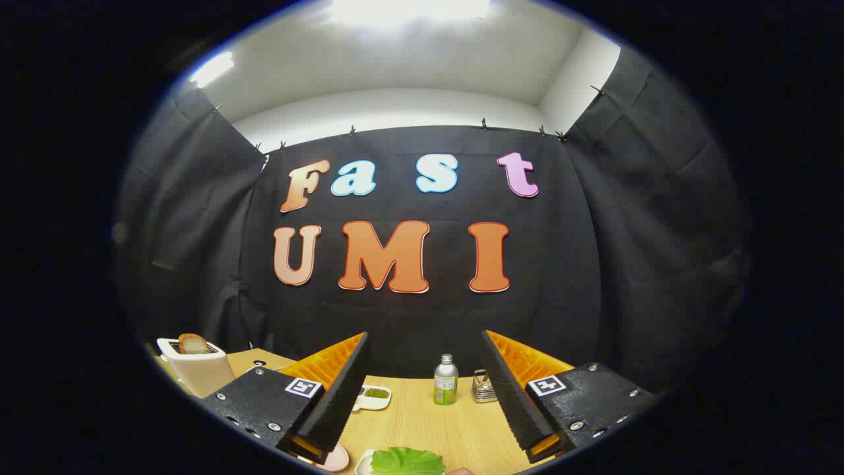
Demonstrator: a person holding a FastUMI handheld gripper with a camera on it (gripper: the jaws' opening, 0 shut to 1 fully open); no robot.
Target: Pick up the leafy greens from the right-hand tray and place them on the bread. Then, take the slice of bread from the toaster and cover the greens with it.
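You face black cloth walls (409, 310) clipped up below a white ceiling (409, 59), bright lamps overhead, a wooden table (422, 422) in front

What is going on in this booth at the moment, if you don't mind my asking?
A person is using the hand-held gripper to build a sandwich on a wooden table. Its fingers are spread wide and hold nothing. The leafy greens lie low between the fingers, not yet gripped. A bread slice stands in the white toaster off to the left. A small bottle stands beyond the fingers.
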